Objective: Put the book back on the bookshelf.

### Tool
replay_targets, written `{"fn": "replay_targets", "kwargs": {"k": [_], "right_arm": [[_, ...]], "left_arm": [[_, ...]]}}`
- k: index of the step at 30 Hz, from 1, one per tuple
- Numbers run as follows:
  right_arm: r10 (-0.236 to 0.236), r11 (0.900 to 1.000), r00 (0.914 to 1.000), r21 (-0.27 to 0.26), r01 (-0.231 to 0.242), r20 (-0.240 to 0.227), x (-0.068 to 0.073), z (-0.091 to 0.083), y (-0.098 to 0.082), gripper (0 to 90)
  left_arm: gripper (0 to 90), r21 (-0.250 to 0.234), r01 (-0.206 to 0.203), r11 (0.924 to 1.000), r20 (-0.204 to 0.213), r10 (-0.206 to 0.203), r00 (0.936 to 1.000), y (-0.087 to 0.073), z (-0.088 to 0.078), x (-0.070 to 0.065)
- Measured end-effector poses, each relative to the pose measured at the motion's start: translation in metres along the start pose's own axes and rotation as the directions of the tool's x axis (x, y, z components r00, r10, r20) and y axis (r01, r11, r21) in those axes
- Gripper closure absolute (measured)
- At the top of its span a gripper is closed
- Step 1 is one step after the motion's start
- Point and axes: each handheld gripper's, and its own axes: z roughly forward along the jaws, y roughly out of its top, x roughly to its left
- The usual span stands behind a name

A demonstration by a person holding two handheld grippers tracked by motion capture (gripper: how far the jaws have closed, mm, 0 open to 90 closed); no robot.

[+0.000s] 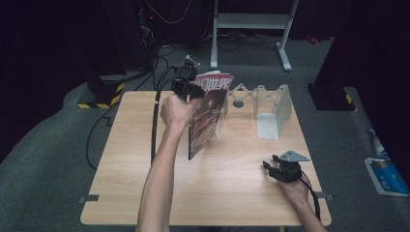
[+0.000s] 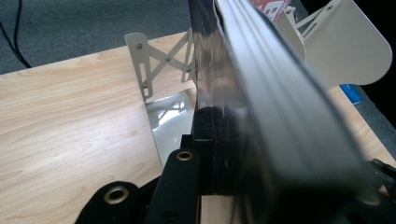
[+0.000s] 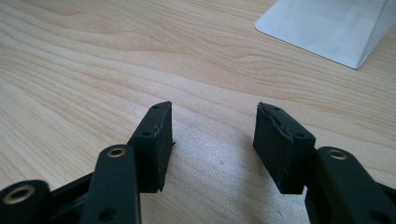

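My left gripper (image 1: 189, 88) is shut on a red-covered magazine (image 1: 208, 113) and holds it upright above the wooden table (image 1: 145, 145), close to the left end of a white expanding book rack (image 1: 268, 108). In the left gripper view the magazine (image 2: 271, 116) runs edge-on between the jaws, with the rack's left plate (image 2: 163, 70) just behind it and the right plate (image 2: 345, 51) beyond. My right gripper (image 1: 270, 170) rests open near the table's right front edge. Nothing lies between its pads (image 3: 156, 144) apart from bare wood.
The rack's base plate (image 3: 327, 28) lies ahead of the right gripper. A blue and white packet (image 1: 387, 176) lies on the grey carpet to the right of the table. Cables and a white metal frame (image 1: 251, 24) stand behind the table.
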Motion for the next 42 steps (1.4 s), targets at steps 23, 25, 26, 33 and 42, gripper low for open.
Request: {"fn": "replay_targets", "kwargs": {"k": [23,25,26,33,42], "right_arm": [[0.005,1.0,1.0,0.0,-0.005,0.002,0.0,0.0,0.0,46.9],[0.002,1.0,1.0,0.0,-0.002,0.002,0.0,0.0,0.0,46.9],[0.004,1.0,1.0,0.0,-0.004,0.002,0.0,0.0,0.0,46.8],[0.004,1.0,1.0,0.0,-0.004,0.001,0.0,0.0,0.0,46.8],[0.004,1.0,1.0,-0.001,-0.004,0.002,-0.001,0.0,0.0,46.9]], "left_arm": [[83.3,-0.144,0.062,0.9875,-0.023,-0.066,0.9975,-0.008,0.03,0.005],[83.4,-0.157,0.055,0.986,-0.029,-0.061,0.9977,-0.008,0.033,0.004],[83.4,-0.166,0.059,0.9844,-0.027,-0.064,0.9975,-0.009,0.034,0.004],[83.4,-0.203,0.053,0.9777,-0.035,-0.061,0.9975,-0.011,0.044,0.0],[83.4,-0.241,0.034,0.97,-0.056,-0.049,0.9972,-0.013,0.057,-0.005]]}}
